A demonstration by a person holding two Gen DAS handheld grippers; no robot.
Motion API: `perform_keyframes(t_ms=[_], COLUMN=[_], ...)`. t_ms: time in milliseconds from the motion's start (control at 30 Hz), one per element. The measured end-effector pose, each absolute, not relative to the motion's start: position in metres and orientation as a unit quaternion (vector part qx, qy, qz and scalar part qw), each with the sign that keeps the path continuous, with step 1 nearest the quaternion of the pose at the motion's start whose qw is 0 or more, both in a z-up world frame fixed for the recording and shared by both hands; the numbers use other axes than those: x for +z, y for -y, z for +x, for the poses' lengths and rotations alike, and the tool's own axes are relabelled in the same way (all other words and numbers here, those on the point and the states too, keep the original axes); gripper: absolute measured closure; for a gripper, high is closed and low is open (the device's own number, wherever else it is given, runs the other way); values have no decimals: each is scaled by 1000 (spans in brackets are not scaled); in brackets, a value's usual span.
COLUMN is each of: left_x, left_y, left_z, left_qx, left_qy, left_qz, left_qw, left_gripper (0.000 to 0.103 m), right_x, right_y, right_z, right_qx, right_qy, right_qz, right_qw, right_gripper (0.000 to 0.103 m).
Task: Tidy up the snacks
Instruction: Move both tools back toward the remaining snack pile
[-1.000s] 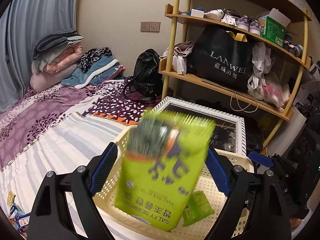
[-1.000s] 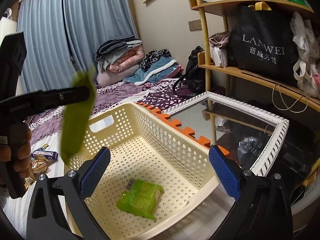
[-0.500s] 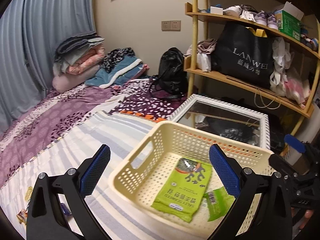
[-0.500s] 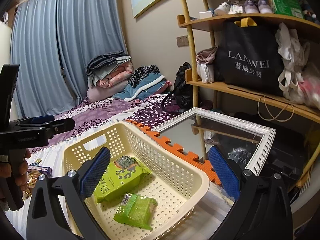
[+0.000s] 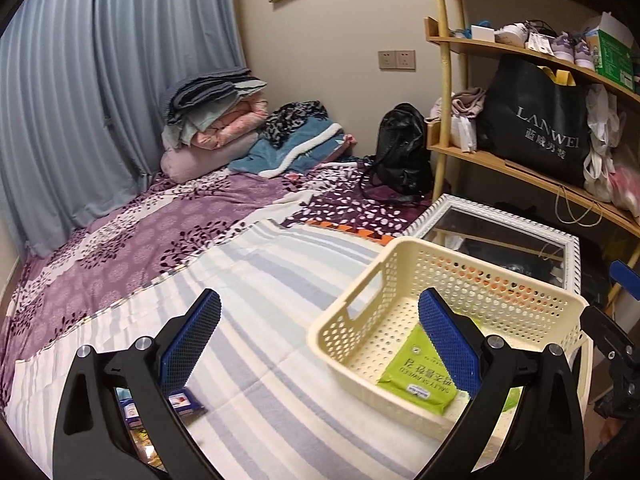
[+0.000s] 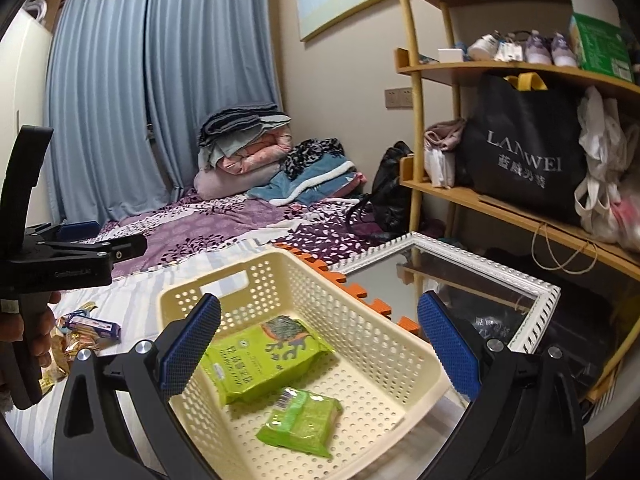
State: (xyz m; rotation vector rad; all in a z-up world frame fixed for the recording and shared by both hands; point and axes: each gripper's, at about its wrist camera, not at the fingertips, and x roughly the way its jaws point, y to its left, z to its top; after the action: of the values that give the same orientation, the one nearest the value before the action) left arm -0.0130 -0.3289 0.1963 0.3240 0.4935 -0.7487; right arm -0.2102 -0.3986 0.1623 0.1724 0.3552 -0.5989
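Here, the left gripper (image 5: 320, 344) hovers above the striped sheet (image 5: 280, 280), fingers spread and holding nothing. The right gripper (image 6: 320, 344) hangs over the cream basket (image 6: 400, 344), likewise spread and unladen. Inside lie a large green snack bag (image 6: 266, 358) and a smaller green packet (image 6: 302, 420). More loose snacks (image 6: 86, 326) sit on the sheet beside the basket; a framed mirror (image 6: 480, 272) lies beyond.

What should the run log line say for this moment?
left gripper: open, empty | right gripper: open, empty | basket: large green packet, small green packet | loose snacks: on bed
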Motion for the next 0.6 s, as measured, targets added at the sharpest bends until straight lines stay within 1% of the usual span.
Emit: perform_keyframes(t_ms=[367, 600], left_x=[208, 211], left_y=[272, 233], left_z=[-15, -12], left_qx=[-310, -286], left_qy=[-207, -208], left_qz=[153, 141], left_qw=[915, 925], left_gripper=[3, 3], right_x=[171, 174], right_y=[364, 333], right_z=[-188, -170], right_qx=[-253, -215], right_qy=[-192, -200], right_qz=[69, 51], right_qw=[946, 955], right_gripper=[5, 5])
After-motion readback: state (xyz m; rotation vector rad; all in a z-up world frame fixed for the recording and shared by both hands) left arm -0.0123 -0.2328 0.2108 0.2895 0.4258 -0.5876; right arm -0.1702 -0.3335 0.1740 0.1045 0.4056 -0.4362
